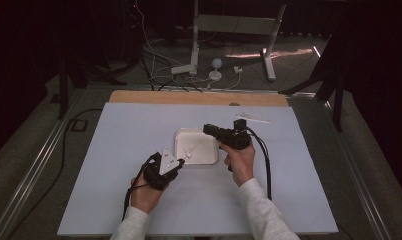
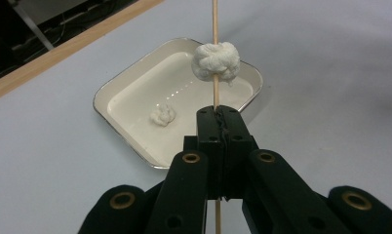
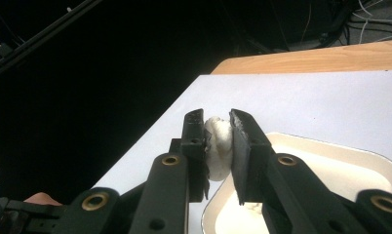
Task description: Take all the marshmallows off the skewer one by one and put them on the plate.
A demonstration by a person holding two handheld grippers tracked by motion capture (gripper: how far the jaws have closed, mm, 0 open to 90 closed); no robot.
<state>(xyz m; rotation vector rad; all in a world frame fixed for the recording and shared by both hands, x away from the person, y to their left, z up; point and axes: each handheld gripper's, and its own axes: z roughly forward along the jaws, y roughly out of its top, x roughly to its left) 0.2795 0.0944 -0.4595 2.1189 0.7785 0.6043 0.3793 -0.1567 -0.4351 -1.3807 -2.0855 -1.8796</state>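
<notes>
- While the left hand-held gripper (image 2: 218,114) clamps a wooden skewer (image 2: 215,22) threaded through one white lump (image 2: 216,61) above the tray (image 2: 135,78),
- the right hand-held gripper (image 3: 217,124) pinches another white lump (image 3: 218,146).

The room is dim, dark all round, with light falling from above onto the pale table (image 1: 114,165), which looks bluish. Small glints sit on the tray (image 2: 135,105) floor and rim. The high view is soft and grainy. In both gripper views the near jaws blur slightly.
</notes>
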